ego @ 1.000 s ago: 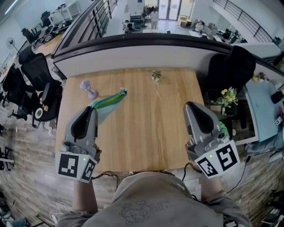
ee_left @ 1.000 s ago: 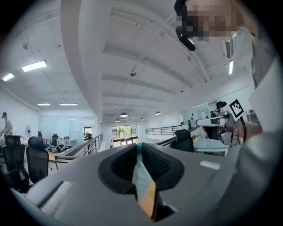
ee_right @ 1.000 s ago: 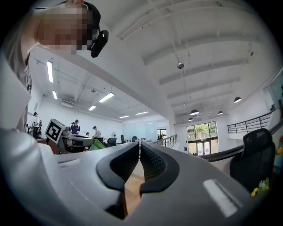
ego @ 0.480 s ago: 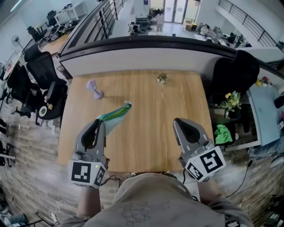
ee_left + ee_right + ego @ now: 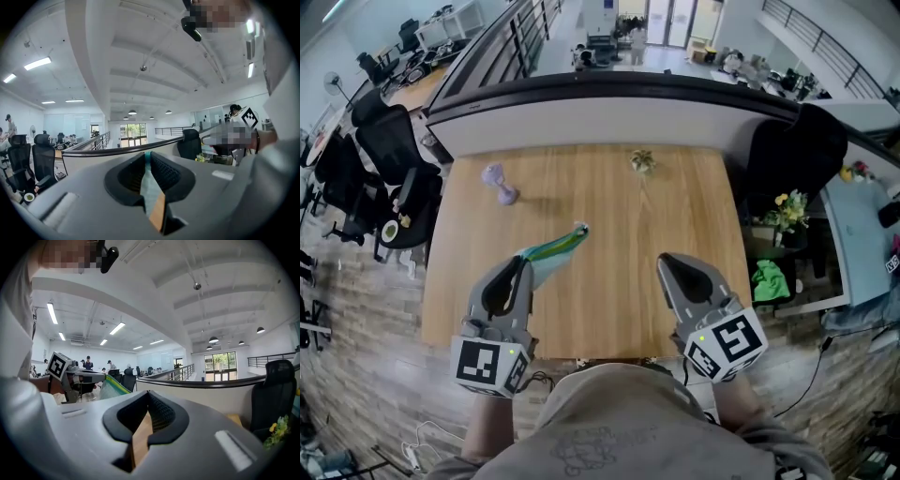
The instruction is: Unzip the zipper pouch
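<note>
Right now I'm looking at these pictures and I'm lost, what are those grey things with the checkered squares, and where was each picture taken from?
There is no robot: a person holds a two-jaw gripper in each hand, and each marker cube is part of its gripper. The head view comes from a camera on the person's head, looking down at a wooden table. The two gripper views come from cameras riding on the grippers, looking along their jaws into the office. On the table lie a purple dumbbell-shaped object and a small plant-like sprig. The left gripper is shut on a teal zipper pouch, holding it above the table. The right gripper is shut and empty.
</note>
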